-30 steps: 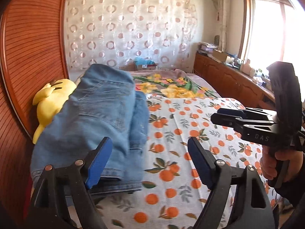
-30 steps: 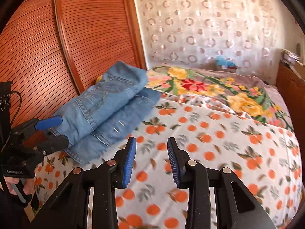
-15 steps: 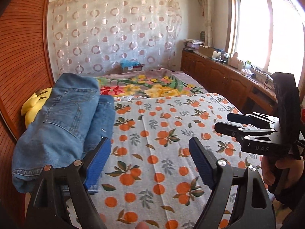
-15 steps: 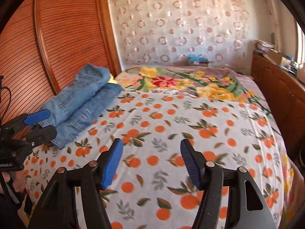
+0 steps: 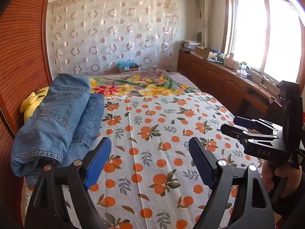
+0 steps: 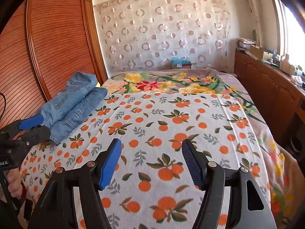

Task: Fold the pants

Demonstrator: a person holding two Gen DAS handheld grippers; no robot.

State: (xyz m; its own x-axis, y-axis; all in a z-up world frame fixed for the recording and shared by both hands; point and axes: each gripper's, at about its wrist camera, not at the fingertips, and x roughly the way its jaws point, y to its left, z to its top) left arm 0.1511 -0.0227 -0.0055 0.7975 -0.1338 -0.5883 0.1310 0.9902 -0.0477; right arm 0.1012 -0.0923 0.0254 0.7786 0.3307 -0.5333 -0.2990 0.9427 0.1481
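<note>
The blue jeans (image 5: 57,118) lie folded in a thick bundle at the left edge of the bed, against the wooden wardrobe; the right wrist view has the jeans (image 6: 76,103) at the left too. My left gripper (image 5: 149,160) is open over the orange-print sheet (image 5: 152,133), to the right of the bundle, and holds nothing. My right gripper (image 6: 151,158) is open above the middle of the sheet (image 6: 162,118), empty, well away from the jeans. Each view catches the other tool at its edge: the right gripper (image 5: 230,125) and the left gripper (image 6: 38,126).
A yellow plush toy (image 5: 32,103) sits wedged between the jeans and the slatted wardrobe door (image 5: 22,57). A floral blanket (image 6: 171,84) covers the far end of the bed. Along the right, under the window, runs a wooden cabinet (image 5: 219,76) with clutter on it.
Both grippers have drawn back and to the right, away from the folded jeans, which now look smaller. The right gripper's jaws have widened from nearly together to well apart.
</note>
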